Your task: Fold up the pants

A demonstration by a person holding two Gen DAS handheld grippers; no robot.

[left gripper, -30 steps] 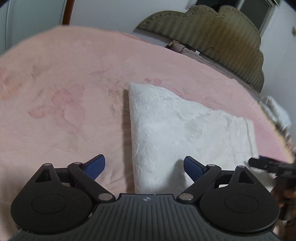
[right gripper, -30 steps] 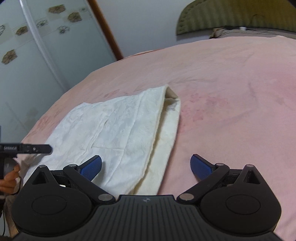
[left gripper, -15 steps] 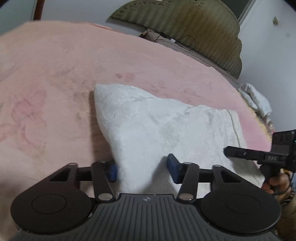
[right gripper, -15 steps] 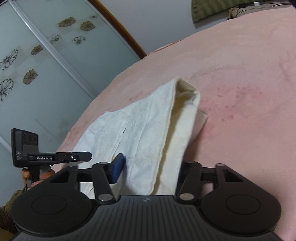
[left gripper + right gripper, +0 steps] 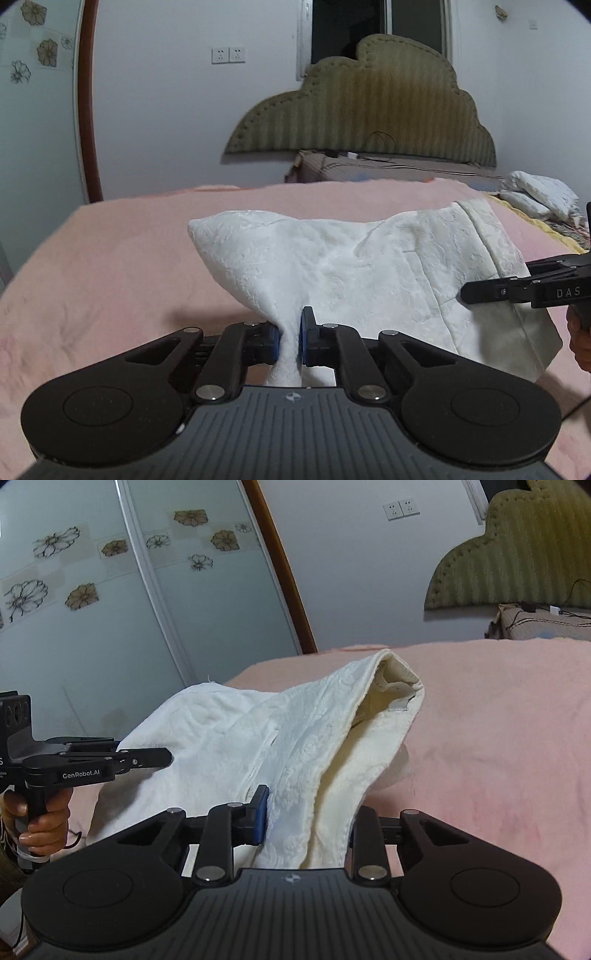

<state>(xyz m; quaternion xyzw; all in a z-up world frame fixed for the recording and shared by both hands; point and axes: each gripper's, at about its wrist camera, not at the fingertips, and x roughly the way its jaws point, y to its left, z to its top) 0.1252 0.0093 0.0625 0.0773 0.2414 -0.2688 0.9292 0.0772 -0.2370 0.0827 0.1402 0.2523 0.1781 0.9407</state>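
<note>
Left wrist view: left gripper (image 5: 289,338) and right gripper (image 5: 306,825), wide apart a second earlier, had clamped the pants (image 5: 354,273), lifting the near edge for folding.

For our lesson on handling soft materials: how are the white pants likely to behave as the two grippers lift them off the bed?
Probably floppy: the white pants sag between the left gripper and right gripper. Likely light, since a narrow pinch holds a bunched edge. The textured weave suggests little slipping, though layers may splay open.

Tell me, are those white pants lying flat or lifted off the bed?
Partly lifted. The white pants hang pinched in both the left hand-held gripper and right hand-held gripper, sagging toward the pink bed.
</note>
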